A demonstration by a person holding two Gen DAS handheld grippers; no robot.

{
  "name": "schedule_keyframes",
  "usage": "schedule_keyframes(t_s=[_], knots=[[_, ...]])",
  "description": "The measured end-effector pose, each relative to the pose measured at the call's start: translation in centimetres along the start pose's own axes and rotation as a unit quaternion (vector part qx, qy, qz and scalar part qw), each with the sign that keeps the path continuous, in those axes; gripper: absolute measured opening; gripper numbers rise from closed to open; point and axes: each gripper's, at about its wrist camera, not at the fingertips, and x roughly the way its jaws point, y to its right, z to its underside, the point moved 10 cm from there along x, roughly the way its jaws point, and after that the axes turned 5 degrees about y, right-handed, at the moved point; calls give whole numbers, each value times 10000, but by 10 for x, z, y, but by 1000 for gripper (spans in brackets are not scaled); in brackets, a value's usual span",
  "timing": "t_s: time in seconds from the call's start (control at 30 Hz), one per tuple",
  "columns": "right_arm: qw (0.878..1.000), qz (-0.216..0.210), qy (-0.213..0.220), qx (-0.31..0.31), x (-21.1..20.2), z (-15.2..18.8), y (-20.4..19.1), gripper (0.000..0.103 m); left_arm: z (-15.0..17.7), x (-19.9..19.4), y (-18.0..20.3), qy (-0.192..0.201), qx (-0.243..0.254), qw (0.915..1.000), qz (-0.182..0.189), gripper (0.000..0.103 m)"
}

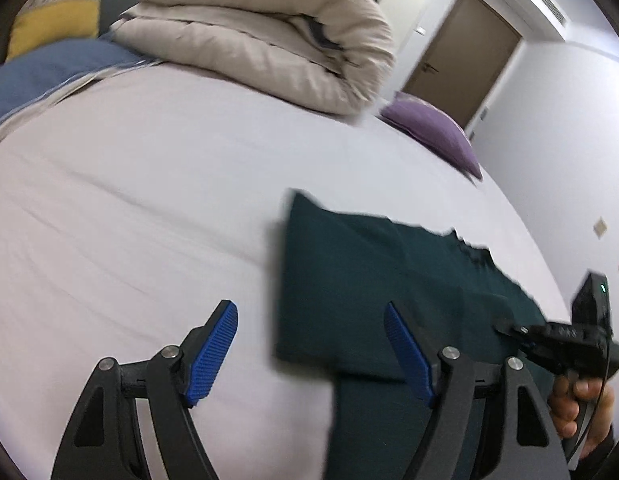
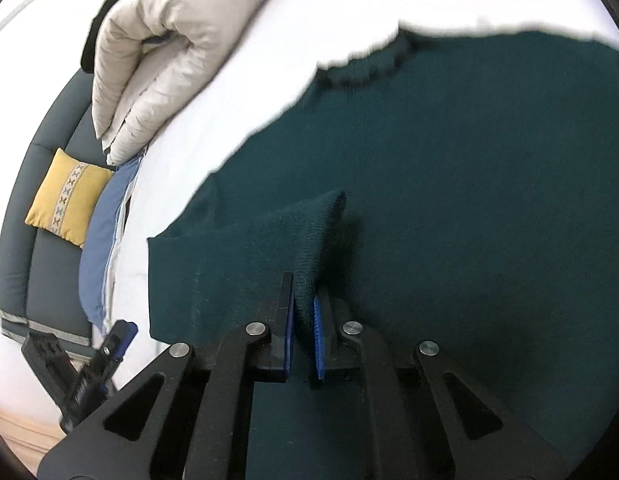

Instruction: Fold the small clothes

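Note:
A dark green knit garment [image 1: 349,280] lies spread on the white bed sheet [image 1: 149,200]. My left gripper [image 1: 311,344] hangs open over the garment's left edge, one blue pad above the sheet and the other above the cloth, with nothing between them. In the right wrist view, my right gripper [image 2: 303,320] is shut on a raised fold [image 2: 317,232] of the garment [image 2: 469,160], pinched up into a ridge. The left wrist view shows the right gripper [image 1: 509,327] at the far right, held by a hand [image 1: 581,400]. The left gripper [image 2: 117,340] shows at the lower left of the right wrist view.
A folded beige duvet [image 1: 269,32] lies at the far side of the bed, with a purple pillow [image 1: 437,132] to its right. A blue cloth [image 2: 105,232] hangs at the bed's edge. A yellow cushion [image 2: 69,196] sits on a grey sofa [image 2: 49,280]. A brown door [image 1: 461,56] stands beyond.

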Motion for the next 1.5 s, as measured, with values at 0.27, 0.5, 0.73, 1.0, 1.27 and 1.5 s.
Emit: schedule_keyframes(t_s=[0.27, 0.5, 0.73, 1.0, 1.27, 1.5], knots=[[9989, 276, 366, -62, -48, -33, 42, 7, -26, 16, -10, -85, -310, 9993, 172, 76], [9973, 508, 508, 146, -64, -40, 86, 7, -35, 52, 23, -388, -81, 9983, 424, 52], [9954, 726, 600, 193, -62, -40, 116, 7, -28, 104, 35, -851, 228, 9959, 183, 52], [9955, 717, 596, 158, -54, -38, 126, 7, -36, 125, 31, -855, 445, 9953, -32, 60], [9949, 741, 679, 113, -54, -36, 125, 7, -35, 141, 34, -1107, 670, 9916, -64, 9], [9831, 1227, 1294, -425, -77, -45, 103, 6, -51, 109, 54, -272, 1443, 9890, -176, 8]])
